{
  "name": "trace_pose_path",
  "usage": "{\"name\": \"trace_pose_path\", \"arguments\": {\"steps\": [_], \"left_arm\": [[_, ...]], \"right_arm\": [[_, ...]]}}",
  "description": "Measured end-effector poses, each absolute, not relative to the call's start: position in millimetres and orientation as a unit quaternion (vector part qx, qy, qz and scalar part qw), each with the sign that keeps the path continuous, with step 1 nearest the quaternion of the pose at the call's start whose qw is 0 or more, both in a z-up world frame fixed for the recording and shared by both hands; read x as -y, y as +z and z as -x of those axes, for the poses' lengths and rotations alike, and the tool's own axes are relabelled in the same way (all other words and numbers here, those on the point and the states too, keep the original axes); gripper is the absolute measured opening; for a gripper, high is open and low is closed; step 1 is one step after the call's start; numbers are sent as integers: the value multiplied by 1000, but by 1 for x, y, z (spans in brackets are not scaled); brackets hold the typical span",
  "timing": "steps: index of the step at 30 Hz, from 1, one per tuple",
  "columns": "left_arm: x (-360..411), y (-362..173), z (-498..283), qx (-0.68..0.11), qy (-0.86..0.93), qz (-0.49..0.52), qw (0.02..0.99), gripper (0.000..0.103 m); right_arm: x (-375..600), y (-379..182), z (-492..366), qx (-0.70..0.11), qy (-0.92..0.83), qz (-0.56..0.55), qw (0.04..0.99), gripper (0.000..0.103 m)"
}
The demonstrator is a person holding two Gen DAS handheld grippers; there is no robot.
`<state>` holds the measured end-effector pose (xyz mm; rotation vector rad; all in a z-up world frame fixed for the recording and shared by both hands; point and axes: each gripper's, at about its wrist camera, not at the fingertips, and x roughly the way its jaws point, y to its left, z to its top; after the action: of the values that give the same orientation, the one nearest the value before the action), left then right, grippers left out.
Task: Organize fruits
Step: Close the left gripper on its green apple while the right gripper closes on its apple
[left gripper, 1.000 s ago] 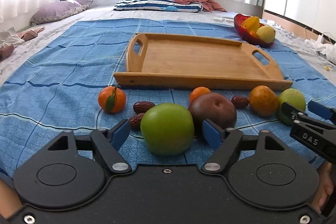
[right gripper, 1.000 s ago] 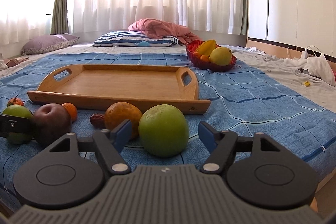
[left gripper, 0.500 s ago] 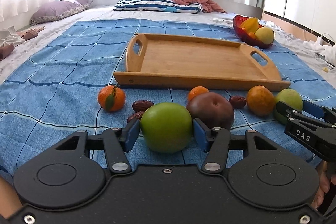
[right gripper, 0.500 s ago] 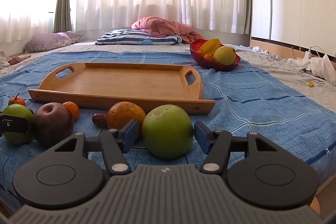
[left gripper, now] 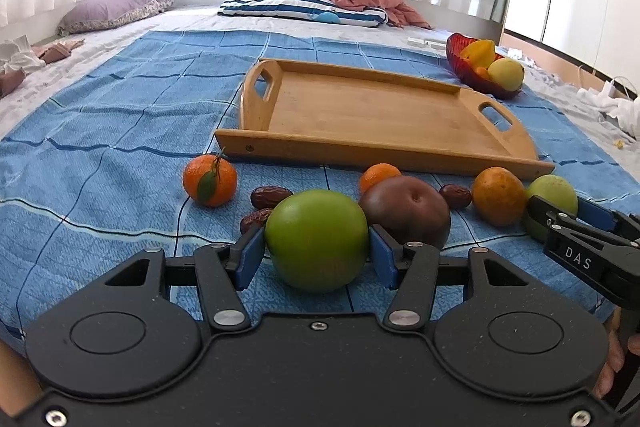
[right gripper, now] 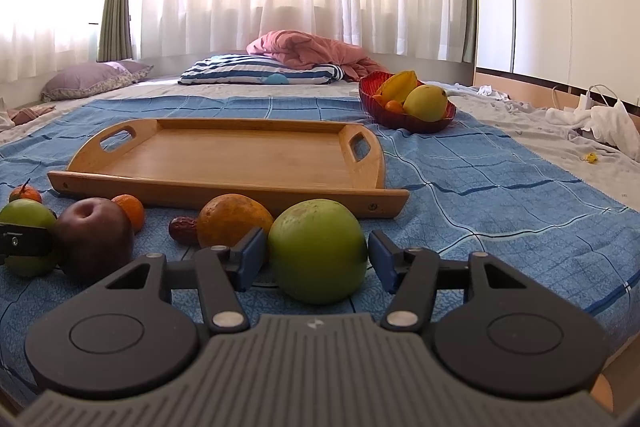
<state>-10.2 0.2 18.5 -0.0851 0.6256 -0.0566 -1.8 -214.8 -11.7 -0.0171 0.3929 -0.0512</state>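
Observation:
My left gripper (left gripper: 317, 254) is shut on a green apple (left gripper: 317, 239) that rests on the blue blanket. My right gripper (right gripper: 317, 255) is shut on a second green apple (right gripper: 318, 249), also on the blanket. Between the two lie a dark red apple (left gripper: 406, 211), a small orange (left gripper: 379, 175), a yellow-orange fruit (left gripper: 498, 195) and several dates (left gripper: 271, 197). A leafy tangerine (left gripper: 209, 179) sits to the left. The bare wooden tray (left gripper: 380, 115) lies just beyond the fruit.
A red bowl (right gripper: 404, 107) holding yellow and orange fruit stands behind the tray's right end. Pillows and a pink quilt (right gripper: 308, 53) lie at the far end. White clothes and cables (right gripper: 600, 119) lie at the right, off the blanket.
Both grippers were open around their green apples a second ago. Both have closed until the pads touch the apples. The apples still rest on the blanket.

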Motion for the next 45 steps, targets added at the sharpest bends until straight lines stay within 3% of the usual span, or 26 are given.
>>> {"name": "trace_pose_path", "arguments": {"steps": [28,33,45], "left_arm": [[1,18,13,-297,-33,40,954,54],[1,21,13,-293,-35,39,955,54],[-1,35,5,-273,-35,33,961,54]], "right_arm": [[228,-13,-4,-205,-3,-23,978,66],[231,-12,-4,-207,3,-27,978,60],[234,-4,0,-192,2,-43,980,60]]}}
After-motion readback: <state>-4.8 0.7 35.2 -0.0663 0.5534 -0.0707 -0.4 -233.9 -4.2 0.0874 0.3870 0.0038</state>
